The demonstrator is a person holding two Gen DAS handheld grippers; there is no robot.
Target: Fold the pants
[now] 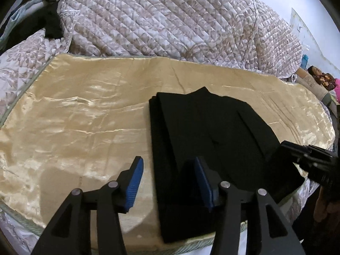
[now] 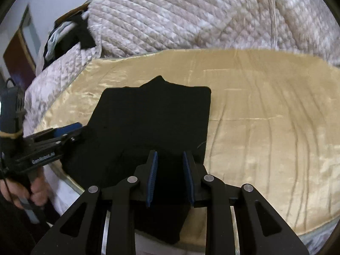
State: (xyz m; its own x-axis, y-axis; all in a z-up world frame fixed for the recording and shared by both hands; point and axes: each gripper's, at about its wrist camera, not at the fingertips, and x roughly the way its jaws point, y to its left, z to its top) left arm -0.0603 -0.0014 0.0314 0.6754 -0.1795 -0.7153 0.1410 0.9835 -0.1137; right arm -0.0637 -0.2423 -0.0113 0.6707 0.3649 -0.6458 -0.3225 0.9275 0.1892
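The black pants (image 1: 204, 140) lie folded into a compact stack on the gold satin cloth (image 1: 85, 114), near its front edge. My left gripper (image 1: 167, 182) is open above the stack's left edge, with nothing between its blue pads. My right gripper (image 2: 170, 178) is open just above the near part of the pants (image 2: 153, 116), empty. It shows in the left wrist view (image 1: 306, 155) at the stack's right side. The left gripper shows in the right wrist view (image 2: 63, 131) at the stack's left edge.
A bulky quilted floral comforter (image 1: 170, 17) is piled behind the gold cloth. Dark clothes (image 1: 46, 21) lie at the far left. The bed's front edge (image 2: 74, 182) runs just under the pants. Bare gold cloth (image 2: 265, 116) extends to the right of the pants.
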